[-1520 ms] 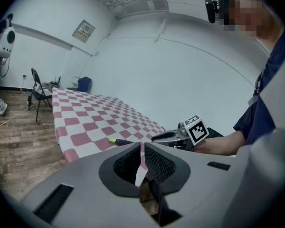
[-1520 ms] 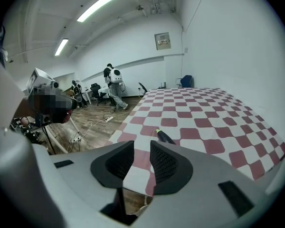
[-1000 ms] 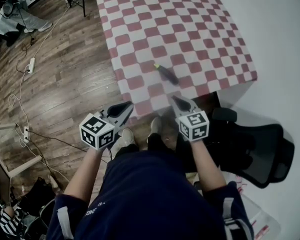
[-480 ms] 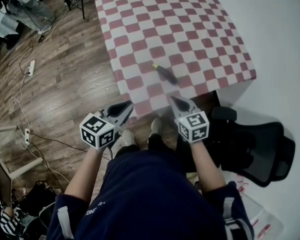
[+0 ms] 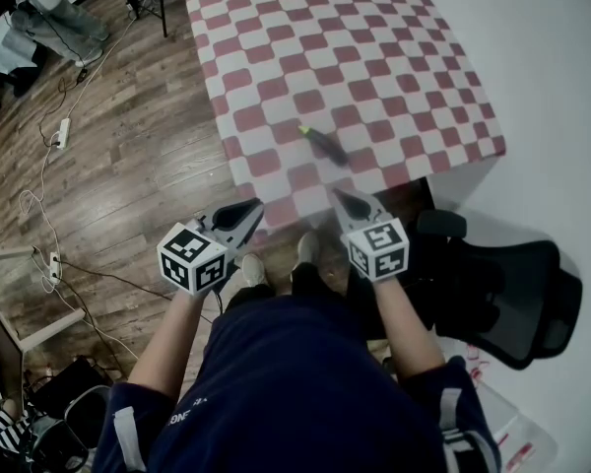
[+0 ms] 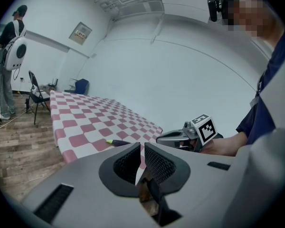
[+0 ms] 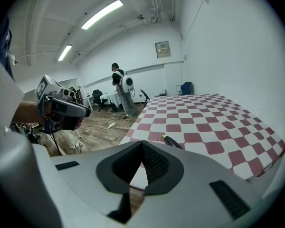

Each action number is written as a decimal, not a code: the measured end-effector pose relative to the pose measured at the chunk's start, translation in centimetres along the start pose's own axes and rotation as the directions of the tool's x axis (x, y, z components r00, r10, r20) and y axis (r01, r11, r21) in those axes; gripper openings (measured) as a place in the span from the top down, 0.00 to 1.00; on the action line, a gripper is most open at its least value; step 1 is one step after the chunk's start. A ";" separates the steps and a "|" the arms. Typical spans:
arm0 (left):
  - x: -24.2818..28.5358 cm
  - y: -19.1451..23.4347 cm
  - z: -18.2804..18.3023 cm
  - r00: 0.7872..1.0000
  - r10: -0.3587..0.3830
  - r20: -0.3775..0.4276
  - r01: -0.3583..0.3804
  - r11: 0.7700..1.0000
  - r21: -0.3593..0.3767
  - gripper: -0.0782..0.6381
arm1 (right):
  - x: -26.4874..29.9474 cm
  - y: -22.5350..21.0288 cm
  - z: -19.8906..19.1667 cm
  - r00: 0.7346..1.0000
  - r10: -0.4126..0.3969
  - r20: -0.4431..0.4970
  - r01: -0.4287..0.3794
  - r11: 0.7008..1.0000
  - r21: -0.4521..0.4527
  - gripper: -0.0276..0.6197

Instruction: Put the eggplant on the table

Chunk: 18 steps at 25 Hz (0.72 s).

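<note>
A small dark eggplant with a green stem lies on the red-and-white checkered table, near its front edge. It also shows in the left gripper view as the eggplant and in the right gripper view as the eggplant. My left gripper hangs over the floor just short of the table's front edge, shut and empty. My right gripper sits at the front edge, a short way before the eggplant, also shut with nothing in it. Neither gripper touches the eggplant.
A black office chair stands close on my right, beside the white wall. The wooden floor on the left carries cables and a power strip. A person stands by a folding chair beyond the table's far end.
</note>
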<state>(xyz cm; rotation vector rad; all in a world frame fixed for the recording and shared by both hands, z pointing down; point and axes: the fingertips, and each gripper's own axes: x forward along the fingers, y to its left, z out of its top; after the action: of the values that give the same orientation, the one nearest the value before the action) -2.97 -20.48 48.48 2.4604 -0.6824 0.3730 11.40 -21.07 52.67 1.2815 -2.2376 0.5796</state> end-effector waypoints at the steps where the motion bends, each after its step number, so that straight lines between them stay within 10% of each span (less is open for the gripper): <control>1: 0.0 0.0 0.0 1.000 0.000 0.000 0.000 1.000 0.000 0.83 | 0.0 -0.1 -0.1 1.000 -0.001 -0.001 0.001 1.000 0.001 0.93; 18: 0.9 -0.5 -0.1 1.000 0.000 -0.006 0.000 1.000 0.001 0.83 | -0.4 -1.2 -0.2 1.000 -0.007 0.007 0.007 1.000 -0.003 0.93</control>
<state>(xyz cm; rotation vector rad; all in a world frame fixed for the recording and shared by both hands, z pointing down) -1.99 -20.40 48.73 2.4590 -0.6795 0.3807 12.70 -21.28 52.70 1.2918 -2.2382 0.5700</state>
